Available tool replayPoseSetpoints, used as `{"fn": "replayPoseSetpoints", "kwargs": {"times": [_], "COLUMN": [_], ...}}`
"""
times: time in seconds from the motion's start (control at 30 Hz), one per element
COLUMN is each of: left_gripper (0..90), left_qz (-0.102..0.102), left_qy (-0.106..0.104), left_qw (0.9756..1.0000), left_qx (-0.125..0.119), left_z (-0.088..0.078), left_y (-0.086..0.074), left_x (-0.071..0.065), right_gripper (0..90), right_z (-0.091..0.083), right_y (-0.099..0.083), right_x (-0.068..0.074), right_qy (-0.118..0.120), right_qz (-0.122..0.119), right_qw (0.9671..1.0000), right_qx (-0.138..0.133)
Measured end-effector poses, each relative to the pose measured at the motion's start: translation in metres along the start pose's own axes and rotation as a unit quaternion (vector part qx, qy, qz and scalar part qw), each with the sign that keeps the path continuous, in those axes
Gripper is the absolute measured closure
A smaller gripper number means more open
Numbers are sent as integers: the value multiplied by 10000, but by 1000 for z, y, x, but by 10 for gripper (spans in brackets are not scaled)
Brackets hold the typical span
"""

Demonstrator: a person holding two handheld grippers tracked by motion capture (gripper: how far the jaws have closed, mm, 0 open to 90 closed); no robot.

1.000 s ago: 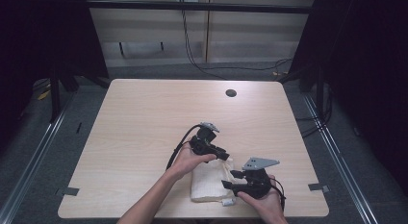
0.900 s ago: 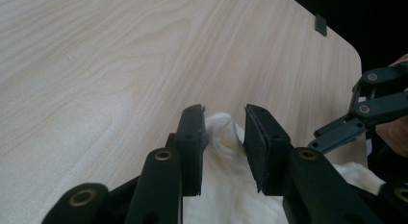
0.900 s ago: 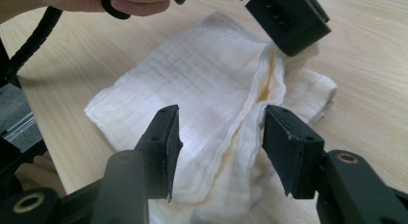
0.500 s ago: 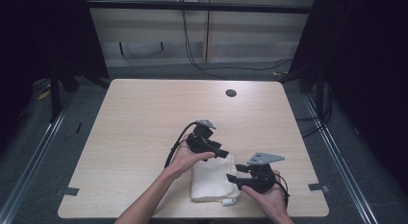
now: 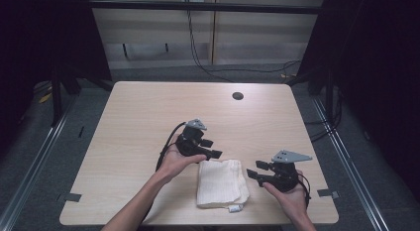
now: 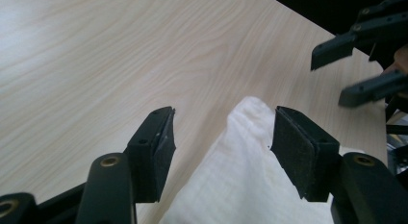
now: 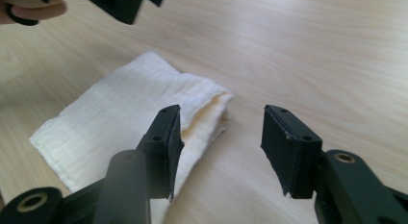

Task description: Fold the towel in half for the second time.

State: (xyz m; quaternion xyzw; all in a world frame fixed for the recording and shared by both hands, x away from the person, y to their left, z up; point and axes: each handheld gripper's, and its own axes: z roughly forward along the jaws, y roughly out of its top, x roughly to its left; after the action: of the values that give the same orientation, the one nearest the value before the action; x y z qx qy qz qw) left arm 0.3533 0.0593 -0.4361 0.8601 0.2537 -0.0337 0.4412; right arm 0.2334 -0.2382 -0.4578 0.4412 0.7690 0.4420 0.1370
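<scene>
1. On the left, our left tongs hover over the far left corner of the folded cloth, jaws spread wide and holding nothing. The left gripper view shows that corner lying between the jaws but untouched. If we close from here, we may pinch only the top layer and the fold would peel apart.
2. In the middle, the cloth lies flat on the worktop near its front edge, with a small tag at its near corner. Dragging it toward us could slide it off the edge.
3. On the right, our right tongs sit just beside the cloth's right edge — also wide open and empty. In the right gripper view the layered edge lies left of the gap between the jaws, so a straight closing would probably miss it.
4. The two tongs point toward each other, so reaching in together risks a knock.
</scene>
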Motion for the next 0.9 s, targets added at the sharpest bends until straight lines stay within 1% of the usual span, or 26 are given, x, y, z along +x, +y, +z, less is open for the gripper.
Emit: {"fn": "replayPoseSetpoints", "kwargs": {"times": [0.03, 0.07, 0.1, 0.13, 0.17, 0.2, 0.23, 0.3, 0.33, 0.37, 0.4, 0.43, 0.47, 0.5, 0.53, 0.6, 0.63, 0.67, 0.7, 0.77, 0.8, 0.83, 0.87, 0.9], "left_gripper": [403, 403, 403, 400, 394, 389, 388, 384, 381, 378, 382, 382, 383, 383, 381, 379, 367, 356, 356, 344, 341, 338, 338, 309], "left_qz": [17, 17, 57, 57, 63, 63, 51, 61, 37, -16, -16, -94, -127, -154, -207, -220, -281, -281, -314, -398, -454, -454, -486, -530], "left_qy": [50, 50, 102, 102, 171, 171, 183, 283, 334, 347, 347, 359, 443, 522, 528, 699, 804, 804, 830, 927, 968, 968, 984, 1063], "left_qw": [10000, 10000, 9999, 9999, 9998, 9998, 9998, 9995, 9994, 9994, 9994, 9993, 9989, 9985, 9984, 9973, 9963, 9963, 9959, 9947, 9941, 9941, 9939, 9928], "left_qx": [-25, -25, -49, -49, -62, -62, -96, -93, -98, -70, -70, -17, 9, -22, -55, -75, -147, -147, -188, -188, -174, -174, -146, -158], "left_z": [-6, -6, -18, -18, -31, -31, -37, -49, -54, -65, -65, -69, -74, -78, -83, -92, -100, -100, -104, -108, -112, -112, -115, -118], "left_y": [-3, -3, -8, -8, -15, -15, -20, -30, -35, -44, -44, -48, -52, -57, -61, -68, -77, -77, -81, -92, -102, -102, -107, -111], "left_x": [0, 0, -1, -1, -2, -2, -2, -1, 0, 4, 4, 7, 9, 11, 13, 15, 17, 17, 17, 18, 18, 18, 18, 18], "right_gripper": [498, 498, 499, 498, 493, 493, 482, 479, 478, 468, 467, 467, 466, 462, 460, 460, 455, 451, 451, 441, 440, 440, 440, 433], "right_z": [-3, -3, -9, -12, -14, -14, -19, -21, -23, -28, -30, -30, -31, -32, -35, -36, -38, -39, -39, -43, -44, -44, -45, -48], "right_y": [1, 1, 1, 1, 2, 2, 2, 2, 2, 0, -1, -1, -1, -2, -6, -8, -11, -12, -12, -15, -16, -16, -16, -19], "right_x": [-1, -1, -5, -7, -8, -8, -11, -13, -14, -17, -19, -19, -21, -23, -26, -28, -31, -32, -32, -35, -36, -36, -37, -39], "right_qy": [-42, -42, -78, -76, -86, -86, -123, -152, -196, -257, -297, -297, -345, -380, -431, -456, -517, -547, -547, -588, -579, -579, -557, -609], "right_qz": [5, 5, 51, 74, 92, 92, 137, 102, 71, 150, 170, 170, 192, 214, 275, 277, 292, 292, 292, 302, 308, 308, 307, 324], "right_qw": [10000, 10000, 9999, 9998, 9997, 9997, 9995, 9996, 9995, 9992, 9990, 9990, 9988, 9987, 9983, 9982, 9979, 9978, 9978, 9975, 9976, 9976, 9978, 9974], "right_qx": [-35, -35, -141, -182, -186, -186, -237, -219, -232, -278, -291, -291, -284, -263, -296, -271, -276, -253, -253, -261, -231, -231, -198, -204]}}
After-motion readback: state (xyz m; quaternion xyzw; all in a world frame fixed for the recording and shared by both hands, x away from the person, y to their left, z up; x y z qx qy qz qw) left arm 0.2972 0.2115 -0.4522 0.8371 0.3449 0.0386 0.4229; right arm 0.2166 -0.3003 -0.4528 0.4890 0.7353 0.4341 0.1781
